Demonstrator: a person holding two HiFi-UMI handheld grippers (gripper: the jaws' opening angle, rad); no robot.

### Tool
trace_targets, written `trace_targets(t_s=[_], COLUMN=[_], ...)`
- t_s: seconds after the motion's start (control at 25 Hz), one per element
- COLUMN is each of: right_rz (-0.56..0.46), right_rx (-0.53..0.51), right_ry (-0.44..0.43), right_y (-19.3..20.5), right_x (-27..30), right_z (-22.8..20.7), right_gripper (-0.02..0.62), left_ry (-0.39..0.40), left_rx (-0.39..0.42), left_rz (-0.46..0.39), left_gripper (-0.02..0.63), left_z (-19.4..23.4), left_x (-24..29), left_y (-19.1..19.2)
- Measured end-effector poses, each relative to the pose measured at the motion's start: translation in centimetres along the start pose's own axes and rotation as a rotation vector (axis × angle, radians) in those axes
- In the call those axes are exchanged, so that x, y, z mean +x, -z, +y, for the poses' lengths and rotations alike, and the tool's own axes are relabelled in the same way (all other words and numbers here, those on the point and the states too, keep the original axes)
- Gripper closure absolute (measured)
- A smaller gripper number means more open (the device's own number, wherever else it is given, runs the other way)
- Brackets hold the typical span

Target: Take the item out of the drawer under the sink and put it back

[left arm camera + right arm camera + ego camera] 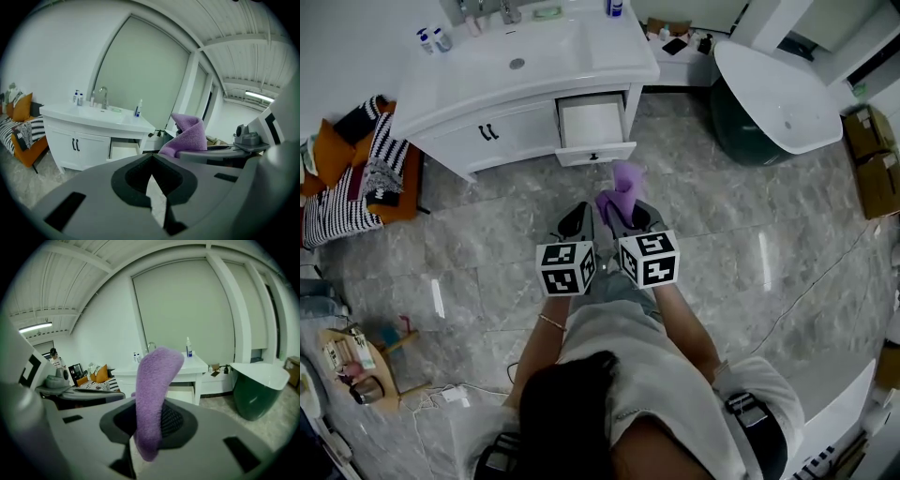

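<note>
A purple cloth [623,190] hangs folded from my right gripper [626,220], which is shut on it above the marble floor. In the right gripper view the cloth [154,385] stands up between the jaws of the right gripper [145,448] and covers the middle of the vanity. Just to its left my left gripper [578,219] is shut with nothing in it, and its tips [154,204] meet. The white drawer [592,124] under the sink is pulled out in front of both grippers and looks empty. The left gripper view shows the drawer [123,149] and the cloth [190,133] to the right.
The white vanity [487,89] carries bottles and a tap. A dark green bathtub [773,94] stands to the right. An orange chair with striped fabric [366,173] sits on the left, and a small wooden table [356,366] at lower left. Cardboard boxes [872,155] line the right wall.
</note>
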State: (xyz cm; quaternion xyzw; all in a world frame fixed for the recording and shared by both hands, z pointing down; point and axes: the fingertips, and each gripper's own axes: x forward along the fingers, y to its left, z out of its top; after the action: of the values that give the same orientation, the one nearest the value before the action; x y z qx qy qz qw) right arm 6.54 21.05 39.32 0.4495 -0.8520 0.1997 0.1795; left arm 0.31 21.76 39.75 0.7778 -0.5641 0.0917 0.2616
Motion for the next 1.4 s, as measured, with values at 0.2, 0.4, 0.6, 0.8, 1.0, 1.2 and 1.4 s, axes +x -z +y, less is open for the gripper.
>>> trace_targets(t_s=[0.2,0.4,0.6,0.8,1.0,1.2,1.4], right_rz=[0.014,0.017,0.028,0.031,0.032,0.054,0.059], right_rx=[-0.008,-0.01,-0.01,0.021,0.012,0.0,0.003], right_ry=[-0.038,-0.07,-0.089,-0.097,-0.098,-0.098,-0.085], right_y=[-1.0,-2.1,-2.8,-3.2,-3.6,-3.6,-3.5], right_x=[1.4,2.8,3.9,4.9,5.7,6.6,7.4], right_z=[-2.2,-4.7,-7.3,-9.0,-10.0,-10.2,-10.9], right_gripper=[0.503,0.503,0.503,0.503,0.503,0.503,0.503], left_ry=[-0.036,-0.051,-0.058,-0.089,-0.096,-0.103,-0.088], left_rx=[-0.011,-0.02,-0.003,-0.009,-0.005,-0.049,-0.086], left_rz=[0.003,0.002,0.004,-0.005,0.0,0.0,-0.032], left_gripper=[0.603,0.603,0.603,0.603,0.603,0.603,0.603], left_z=[-0.5,-1.2,-2.2,-2.1,-1.8,-1.2,-1.0], left_x=[2.7,5.8,8.5,9.8,10.9,11.5,12.1], left_y=[-0.9,-2.0,-2.9,-3.6,-3.5,-3.8,-4.9])
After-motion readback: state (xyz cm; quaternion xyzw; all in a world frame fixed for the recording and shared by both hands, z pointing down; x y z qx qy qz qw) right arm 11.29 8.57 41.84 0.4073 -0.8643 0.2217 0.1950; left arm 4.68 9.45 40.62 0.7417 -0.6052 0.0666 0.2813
